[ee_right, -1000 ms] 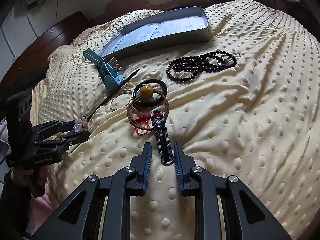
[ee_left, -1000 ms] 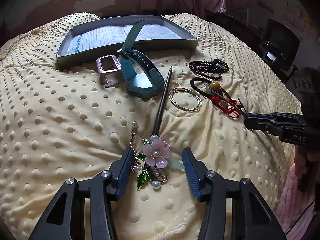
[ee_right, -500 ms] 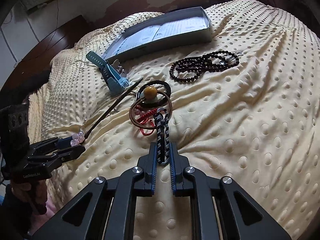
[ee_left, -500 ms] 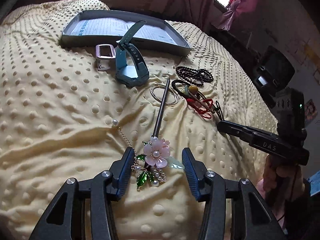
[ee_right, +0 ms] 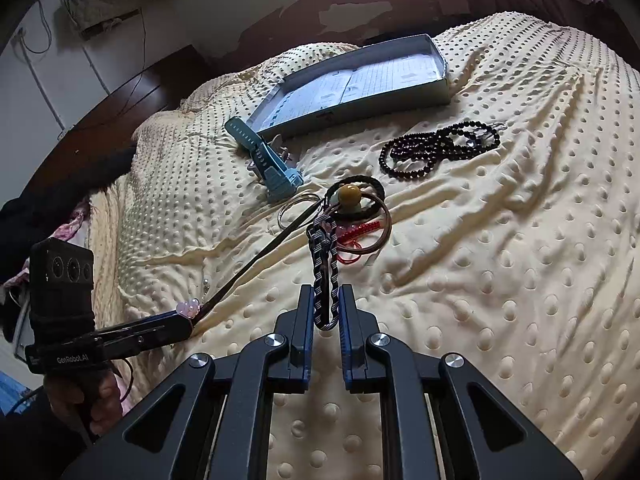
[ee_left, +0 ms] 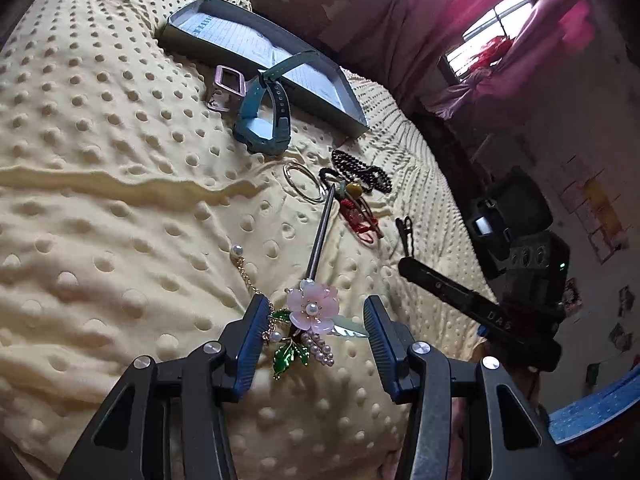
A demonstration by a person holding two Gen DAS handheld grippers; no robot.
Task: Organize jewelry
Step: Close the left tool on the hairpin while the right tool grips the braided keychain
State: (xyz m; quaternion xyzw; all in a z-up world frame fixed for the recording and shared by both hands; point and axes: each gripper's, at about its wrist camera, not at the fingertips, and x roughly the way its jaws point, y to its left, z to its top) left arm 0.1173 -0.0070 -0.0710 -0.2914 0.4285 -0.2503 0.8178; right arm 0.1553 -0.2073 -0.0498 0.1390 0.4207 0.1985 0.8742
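Shallow grey-blue tray (ee_right: 400, 94) at far side of dotted yellow blanket (ee_right: 500, 260); printed paper lining inside, no jewelry in it. Same tray (ee_left: 352, 120) visible in left wrist view, teal watch strap leaning over its near rim.

Left gripper (ee_left: 314, 332): wide open, fingers astride flower head of hairpin (ee_left: 312, 308), neither pad touching it. Hairpin: dark straight stick pointing away toward silver bangles (ee_left: 302, 182); pink petal flower with pearl centre, green enamel leaves, cluster of small pearls, gold chain ending in single pearl lying to left on blanket.

Right gripper (ee_right: 324, 312): closed down to narrow gap on black-and-white braided bracelet (ee_right: 324, 268), near end of loop pinched between pads. Far end of bracelet reaching into pile: thin brown hoop, red cord piece (ee_right: 354, 236), black hair tie with amber bead (ee_right: 348, 193).

Teal watch (ee_left: 264, 128): lying just in front of tray, face toward blanket, strap looped upward. Pink rectangular watch case (ee_left: 228, 88): just beside teal watch, near tray edge. Dark bead strand (ee_right: 440, 150): coiled in several loops, apart from pile, to right of tray front. Small black clip (ee_left: 405, 232): on blanket between pile and right gripper tip.
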